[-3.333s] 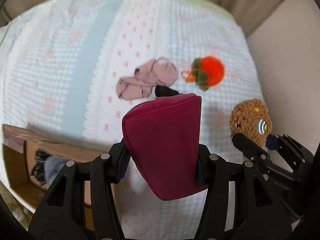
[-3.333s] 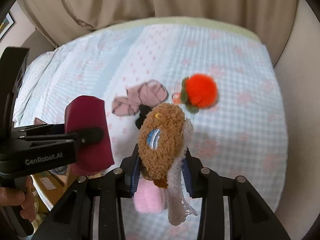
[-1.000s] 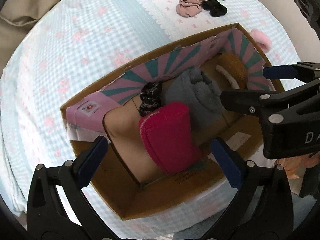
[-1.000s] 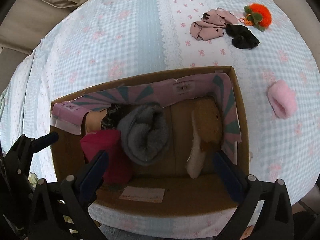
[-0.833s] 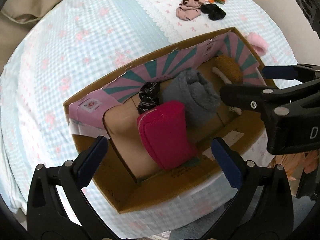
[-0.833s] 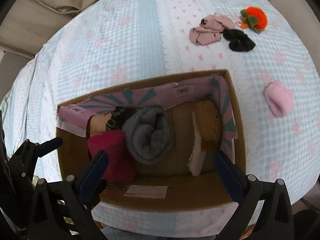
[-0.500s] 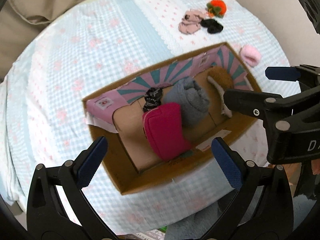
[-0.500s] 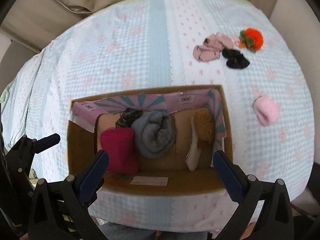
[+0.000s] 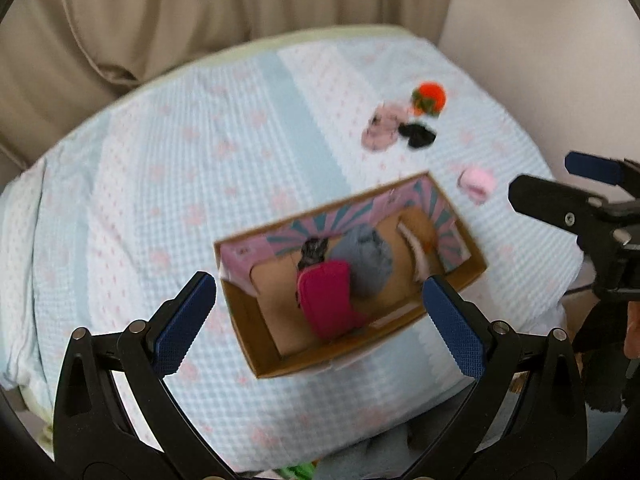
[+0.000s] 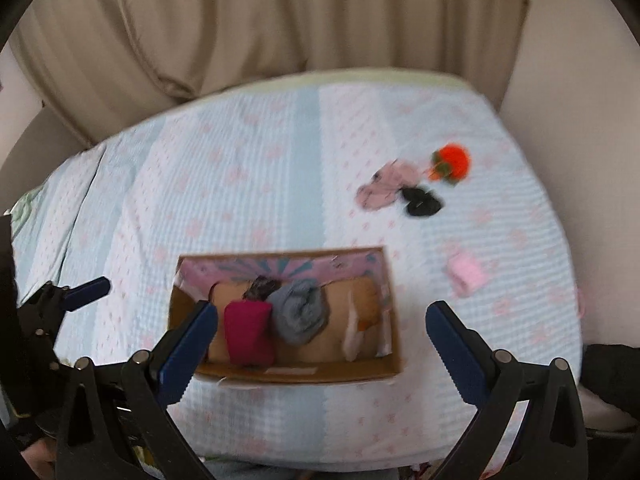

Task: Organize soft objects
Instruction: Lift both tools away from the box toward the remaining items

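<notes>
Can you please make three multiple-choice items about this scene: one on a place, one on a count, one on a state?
1. Where is the red pouch?
A. on the bedsheet
B. in the cardboard box
C. in the left gripper

2. How many soft things lie on the bedsheet outside the box?
A. two
B. four
C. six

3. How do both grippers stand?
A. open, empty
B. shut on a toy
C. shut, empty

Answers:
1 B: the red pouch stands inside the cardboard box.
2 B: orange pompom, pink cloth, black scrunchie, pink puff.
3 A: left gripper and right gripper have fingers wide apart with nothing between.
</notes>
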A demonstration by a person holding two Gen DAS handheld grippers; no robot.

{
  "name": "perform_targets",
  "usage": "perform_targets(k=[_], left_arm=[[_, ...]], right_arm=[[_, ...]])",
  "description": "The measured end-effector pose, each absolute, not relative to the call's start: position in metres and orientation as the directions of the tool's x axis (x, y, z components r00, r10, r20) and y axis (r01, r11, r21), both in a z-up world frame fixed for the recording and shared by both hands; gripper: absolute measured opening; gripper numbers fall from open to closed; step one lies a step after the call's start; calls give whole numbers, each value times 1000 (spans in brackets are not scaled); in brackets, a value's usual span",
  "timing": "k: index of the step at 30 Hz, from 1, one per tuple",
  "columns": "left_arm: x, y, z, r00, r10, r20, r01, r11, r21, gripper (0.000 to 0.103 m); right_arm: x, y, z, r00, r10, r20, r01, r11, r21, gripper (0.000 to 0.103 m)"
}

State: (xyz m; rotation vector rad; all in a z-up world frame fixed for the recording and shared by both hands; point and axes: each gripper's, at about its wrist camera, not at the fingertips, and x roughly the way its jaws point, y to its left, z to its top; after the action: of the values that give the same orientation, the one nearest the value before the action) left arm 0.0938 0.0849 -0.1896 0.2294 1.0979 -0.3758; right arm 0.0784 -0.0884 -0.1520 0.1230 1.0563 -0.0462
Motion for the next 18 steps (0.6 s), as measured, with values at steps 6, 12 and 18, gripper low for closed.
perform_targets(k=[6, 12, 18], left_arm=[[96, 68, -146, 478, -260, -839, 444, 896, -25, 103], [111, 33, -109, 547, -309, -778, 502, 865, 9, 103], [143, -17, -93, 552, -350, -757, 566, 823, 32, 103]], right_arm=[[61, -118, -114, 561, -45, -826, 150, 988, 48, 103], [58, -156, -97, 586, -89, -806, 179, 984, 22, 103], [69, -200, -106, 566, -103, -818, 186, 983, 4, 103]])
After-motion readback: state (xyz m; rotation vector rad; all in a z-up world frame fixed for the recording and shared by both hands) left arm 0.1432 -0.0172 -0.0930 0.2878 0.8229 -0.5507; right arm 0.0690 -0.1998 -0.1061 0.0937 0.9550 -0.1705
